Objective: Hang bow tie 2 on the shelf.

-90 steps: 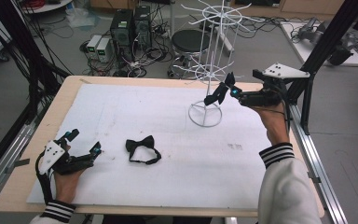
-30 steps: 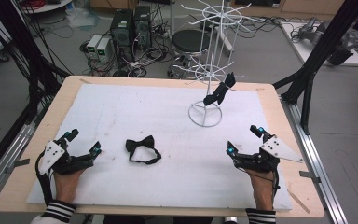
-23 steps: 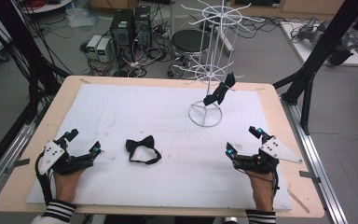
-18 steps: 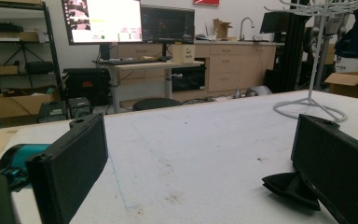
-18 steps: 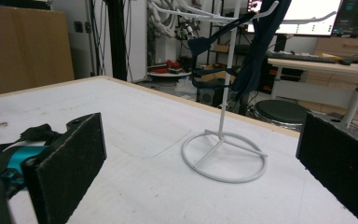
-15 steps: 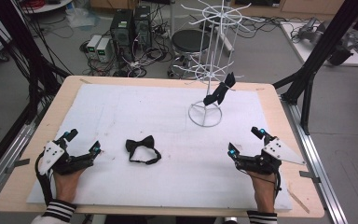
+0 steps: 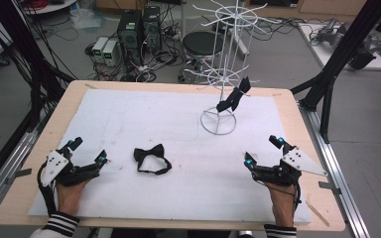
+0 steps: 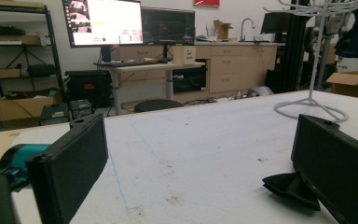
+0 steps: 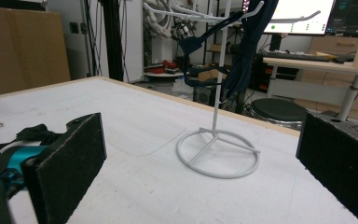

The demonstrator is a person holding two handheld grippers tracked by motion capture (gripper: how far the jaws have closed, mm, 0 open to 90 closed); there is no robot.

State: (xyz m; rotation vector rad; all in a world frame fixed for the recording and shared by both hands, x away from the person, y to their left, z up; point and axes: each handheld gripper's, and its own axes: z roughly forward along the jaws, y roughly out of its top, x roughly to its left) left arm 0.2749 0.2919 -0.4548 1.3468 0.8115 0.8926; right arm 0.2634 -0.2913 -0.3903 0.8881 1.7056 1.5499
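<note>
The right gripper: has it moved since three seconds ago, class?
Yes. The right gripper was up beside the white rack at its hung bow tie; it now rests low near the table's front edge.

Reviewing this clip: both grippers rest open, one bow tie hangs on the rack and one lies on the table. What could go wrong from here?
1. The bow tie on the table lies flat with a thin loose strap; the left gripper may pinch only the strap, leaving the tie dangling.
2. The white wire rack looks light, so a bump while hooking might tip it.
3. The hung bow tie sits on a lower arm and might get knocked off.
</note>
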